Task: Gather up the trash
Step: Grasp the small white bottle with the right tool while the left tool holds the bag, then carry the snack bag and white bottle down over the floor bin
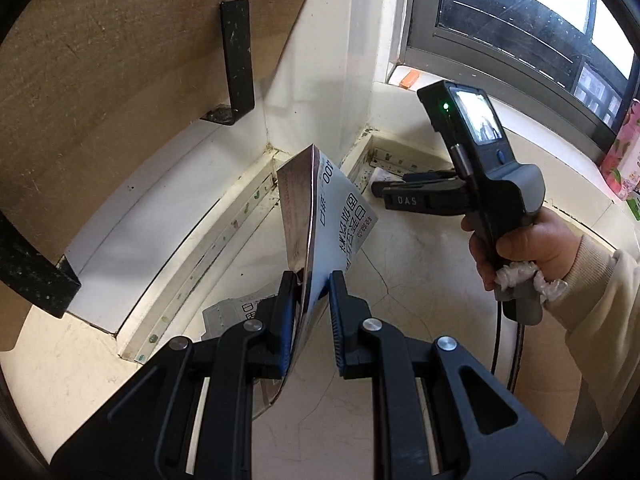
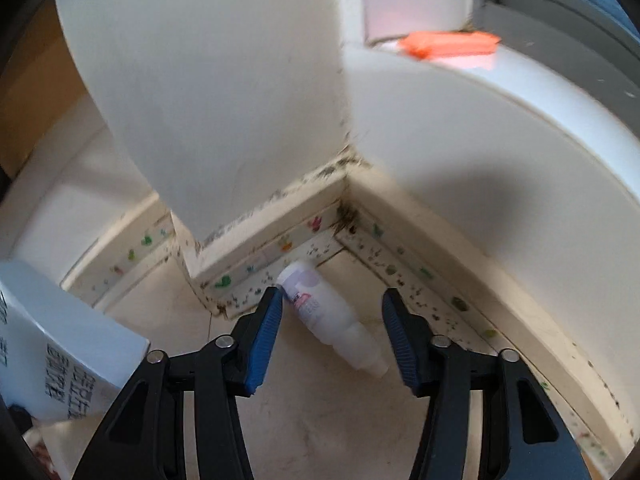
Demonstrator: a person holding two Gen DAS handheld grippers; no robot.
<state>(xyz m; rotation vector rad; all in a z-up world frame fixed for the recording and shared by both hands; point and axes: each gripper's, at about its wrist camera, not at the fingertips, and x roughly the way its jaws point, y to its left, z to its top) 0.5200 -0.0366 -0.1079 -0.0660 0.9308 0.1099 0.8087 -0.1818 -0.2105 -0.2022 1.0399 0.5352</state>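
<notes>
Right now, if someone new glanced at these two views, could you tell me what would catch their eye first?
Probably the flattened blue-and-white carton, standing up in the shut left gripper over the floor corner. Next, the small white bottle lying on its side against the speckled skirting, between the open fingers of the right gripper. Last, an orange object on the window ledge, too blurred to identify.

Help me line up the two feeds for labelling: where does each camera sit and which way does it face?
Left wrist: sits behind the left claw, angled down at a floor corner; the claw is shut on a flattened carton; the right hand shows holding its device.
Right wrist: sits behind the right claw, looking down at a small white bottle lying between its open fingers.
Shared: the carton, the baseboard and an orange object on the sill.
</notes>
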